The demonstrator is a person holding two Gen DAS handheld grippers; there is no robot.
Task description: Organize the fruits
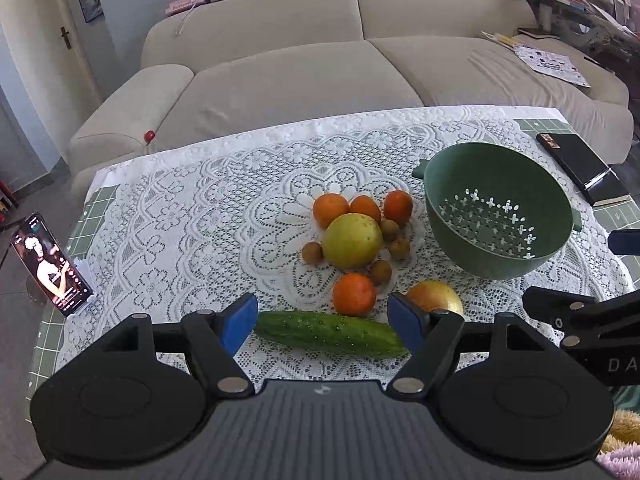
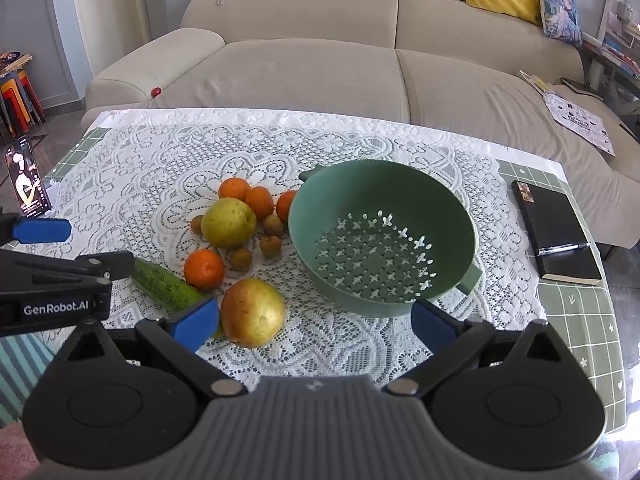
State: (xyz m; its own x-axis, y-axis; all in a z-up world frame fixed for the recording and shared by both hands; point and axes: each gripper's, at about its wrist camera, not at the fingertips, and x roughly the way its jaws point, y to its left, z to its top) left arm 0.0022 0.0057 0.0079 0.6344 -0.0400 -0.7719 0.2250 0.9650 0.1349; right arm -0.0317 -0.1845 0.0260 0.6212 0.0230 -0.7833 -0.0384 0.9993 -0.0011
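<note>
Fruit lies on a white lace cloth [image 1: 180,216]: several oranges [image 1: 330,209], a yellow-green apple [image 1: 352,241], small brown fruits [image 1: 312,252], a red-yellow apple [image 2: 253,313] and a cucumber [image 1: 332,333]. An empty green colander [image 1: 496,210] stands to their right; it also shows in the right wrist view [image 2: 382,236]. My left gripper [image 1: 322,322] is open and empty, its blue pads on either side of the cucumber, above it. My right gripper [image 2: 316,325] is open and empty, in front of the colander, with the red-yellow apple just inside its left pad.
A phone [image 1: 50,264] stands on a holder at the table's left edge. A black notebook with a pen [image 2: 556,232] lies at the right. A beige sofa [image 1: 304,72] runs behind the table. The left gripper's body [image 2: 52,284] shows at the left of the right wrist view.
</note>
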